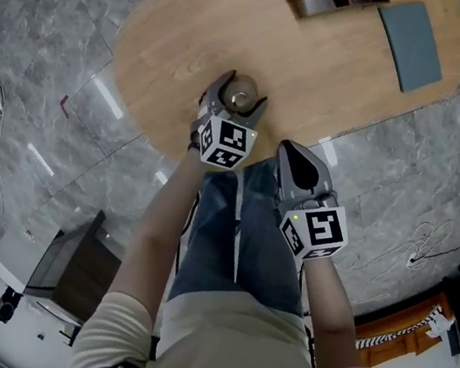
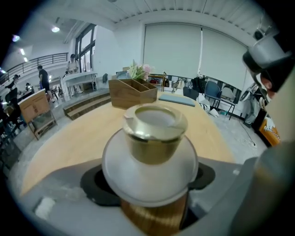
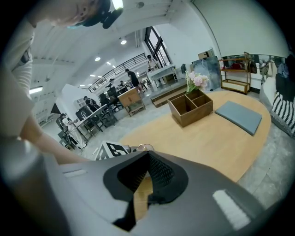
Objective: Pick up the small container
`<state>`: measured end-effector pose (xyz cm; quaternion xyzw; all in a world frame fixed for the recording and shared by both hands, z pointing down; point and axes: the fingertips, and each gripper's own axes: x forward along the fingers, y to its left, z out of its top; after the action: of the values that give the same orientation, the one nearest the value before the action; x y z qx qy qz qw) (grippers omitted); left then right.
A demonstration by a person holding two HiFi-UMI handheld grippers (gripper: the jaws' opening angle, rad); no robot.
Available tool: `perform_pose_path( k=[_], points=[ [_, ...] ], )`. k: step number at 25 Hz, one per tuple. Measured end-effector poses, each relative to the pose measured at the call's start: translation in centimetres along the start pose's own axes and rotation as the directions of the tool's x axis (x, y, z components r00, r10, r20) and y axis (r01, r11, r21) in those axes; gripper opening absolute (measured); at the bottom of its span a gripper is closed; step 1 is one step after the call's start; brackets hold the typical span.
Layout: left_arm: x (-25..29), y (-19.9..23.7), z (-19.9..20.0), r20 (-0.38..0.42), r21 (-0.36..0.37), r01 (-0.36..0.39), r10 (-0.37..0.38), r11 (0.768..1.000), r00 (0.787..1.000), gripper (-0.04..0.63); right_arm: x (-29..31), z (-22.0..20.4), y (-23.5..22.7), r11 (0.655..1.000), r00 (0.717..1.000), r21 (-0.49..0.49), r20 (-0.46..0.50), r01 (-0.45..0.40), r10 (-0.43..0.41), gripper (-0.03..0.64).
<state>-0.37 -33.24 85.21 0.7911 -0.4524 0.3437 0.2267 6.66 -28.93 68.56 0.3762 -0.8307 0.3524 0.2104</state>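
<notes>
- Small container (image 2: 154, 138): round, frosted white body under a shiny gold lid, upright on a pale wooden worktop (image 1: 320, 71), close to the rounded edge nearest the person.
- Sits directly between the jaws of the left gripper (image 1: 244, 91), one dark pad on each side of the white body.
- Left jaws spread wide and open around it; not clamped, container resting on the wood.
- Seen from the head view, left gripper angled downward over the worktop edge, its marker cube (image 1: 224, 142) just behind the jaws.
- Right gripper (image 1: 289, 148) off to the right of the left jaws and a little nearer the person, over the worktop edge, well clear of the container.
- Right jaws closed tip to tip, nothing held; only a thin sliver of wood visible between the pads in the right gripper view.
- Beyond both sets of jaws, far across the worktop: an open wooden box (image 3: 190, 107) with compartments, pink flowers (image 3: 196, 82) just behind it, and a flat grey pad (image 3: 238, 116) lying beside the box.
- Beneath and around the worktop: grey marbled floor (image 1: 54, 33).
- Behind the jaws: bare forearms, blue jeans (image 1: 237, 242).
</notes>
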Motion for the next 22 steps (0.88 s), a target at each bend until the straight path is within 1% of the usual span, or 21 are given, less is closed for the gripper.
perform_pose_path(
  k=[4, 11, 16, 22],
  points=[
    [-0.1, 0.3, -0.2, -0.001, 0.008, -0.017, 0.017, 1.0, 1.0, 0.345, -0.2, 0.0, 0.4, 1.0, 1.0, 0.002, 0.006, -0.002, 0.002, 0.0],
    [-1.2, 0.1, -1.0, -0.031, -0.012, 0.006, -0.006, 1.0, 0.999, 0.344, -1.3, 0.3, 1.5, 1.0, 0.999, 0.009, 0.037, 0.012, -0.013, 0.0],
    [-3.9, -1.1, -1.4, -0.02, -0.044, 0.023, -0.024, 0.999, 1.0, 0.344, -2.9, 0.2, 2.8, 1.0, 0.997, 0.008, 0.067, 0.027, -0.028, 0.0],
    [-8.8, -2.8, -1.2, 0.013, -0.047, 0.056, -0.055, 0.997, 0.998, 0.344, -5.3, 0.6, 6.0, 0.999, 0.992, -0.008, 0.12, 0.046, -0.045, 0.0]
  ],
)
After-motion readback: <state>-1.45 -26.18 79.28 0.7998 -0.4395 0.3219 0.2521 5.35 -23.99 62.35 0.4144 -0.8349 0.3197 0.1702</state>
